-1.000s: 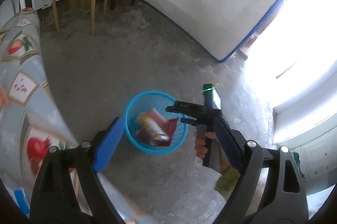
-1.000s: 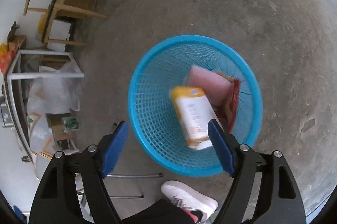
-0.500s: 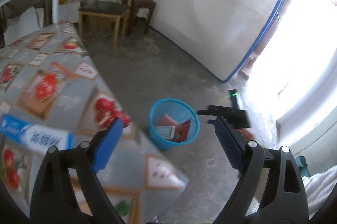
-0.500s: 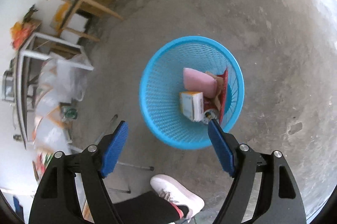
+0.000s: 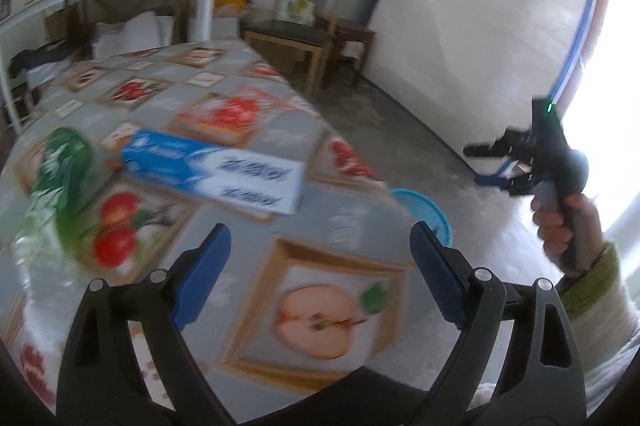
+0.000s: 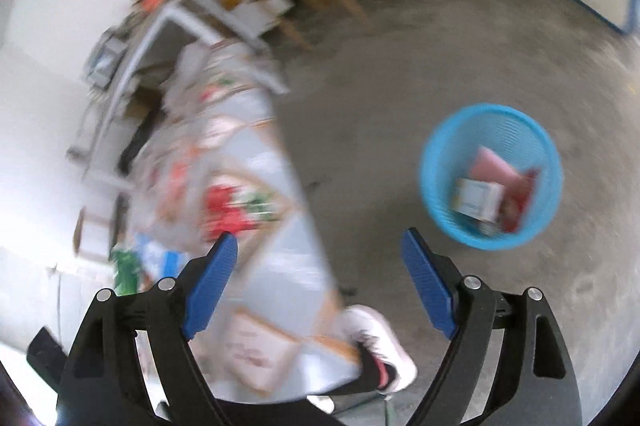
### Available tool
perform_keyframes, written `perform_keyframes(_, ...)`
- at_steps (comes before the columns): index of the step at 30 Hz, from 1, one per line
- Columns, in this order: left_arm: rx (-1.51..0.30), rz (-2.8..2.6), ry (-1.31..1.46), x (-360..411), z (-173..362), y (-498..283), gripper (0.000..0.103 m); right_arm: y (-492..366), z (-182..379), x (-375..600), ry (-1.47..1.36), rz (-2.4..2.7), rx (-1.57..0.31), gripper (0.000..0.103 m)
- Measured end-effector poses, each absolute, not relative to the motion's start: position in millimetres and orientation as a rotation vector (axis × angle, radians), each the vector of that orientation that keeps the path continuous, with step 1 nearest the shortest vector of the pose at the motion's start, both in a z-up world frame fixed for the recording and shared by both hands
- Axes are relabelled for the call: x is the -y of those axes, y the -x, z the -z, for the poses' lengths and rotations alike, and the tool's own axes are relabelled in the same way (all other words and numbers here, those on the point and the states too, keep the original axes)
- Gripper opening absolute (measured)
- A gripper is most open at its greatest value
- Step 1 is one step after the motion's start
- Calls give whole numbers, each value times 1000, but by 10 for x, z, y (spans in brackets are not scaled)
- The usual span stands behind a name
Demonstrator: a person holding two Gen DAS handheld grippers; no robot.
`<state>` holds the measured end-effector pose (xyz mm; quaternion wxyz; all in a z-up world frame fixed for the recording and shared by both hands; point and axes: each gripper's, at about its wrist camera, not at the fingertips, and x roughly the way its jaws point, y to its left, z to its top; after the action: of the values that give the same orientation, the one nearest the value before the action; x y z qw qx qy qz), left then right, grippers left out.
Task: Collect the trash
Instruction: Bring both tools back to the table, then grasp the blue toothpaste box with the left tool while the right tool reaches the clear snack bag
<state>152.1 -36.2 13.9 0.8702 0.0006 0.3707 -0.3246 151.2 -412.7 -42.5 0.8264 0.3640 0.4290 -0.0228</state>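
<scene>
Trash collection partly done, both grippers empty

The blue basket (image 6: 493, 176) on the floor beside the tabletop (image 5: 224, 226) holds several packages; a toothpaste box (image 5: 212, 170) and green bottle (image 5: 60, 178) remain there. Left gripper (image 5: 320, 270) is wide apart, right gripper (image 6: 320, 278) is opening.

Daylight floods in from the doorway (image 5: 608, 130) right of the left gripper's jaws, blown out to white. Tablecloth (image 5: 248, 210) ahead of those jaws is motion-smeared; the blue box (image 5: 212, 172) is streaked. Right wrist view blurs heavily left of its jaws; the basket (image 6: 492, 176), right of them, is softer-edged. Fisheye bends both frames, corners black.
</scene>
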Motion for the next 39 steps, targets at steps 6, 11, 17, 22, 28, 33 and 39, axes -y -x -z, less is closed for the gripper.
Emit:
perform_keyframes(6,-765,606,70,-90,-74,-1553,87,-2383,234,3113,-636,-252,-996,82)
perform_keyframes(11,-783,589,173,-353,1,-1576,87,-3064,462,2537,-644,-366,-1092,82)
perform_keyframes(17,-788,577,283,-624,8,-1620,87,-3251,742,2112,-651,-429,-1247,82)
perform_keyframes(22,-779,587,355,-787,-40,-1721,87,-2879,727,1780,-705,-724,-1331,82)
perform_keyframes(28,-839,553,321,-570,-13,-2021,87,-2810,608,2111,-723,-580,-1281,82)
perform_keyframes(33,-922,455,242,-197,130,-2352,87,-3092,491,2516,-792,-349,-1189,84)
perform_keyframes(39,-982,385,161,74,316,-2539,87,-3725,508,2789,-852,-151,-1159,87)
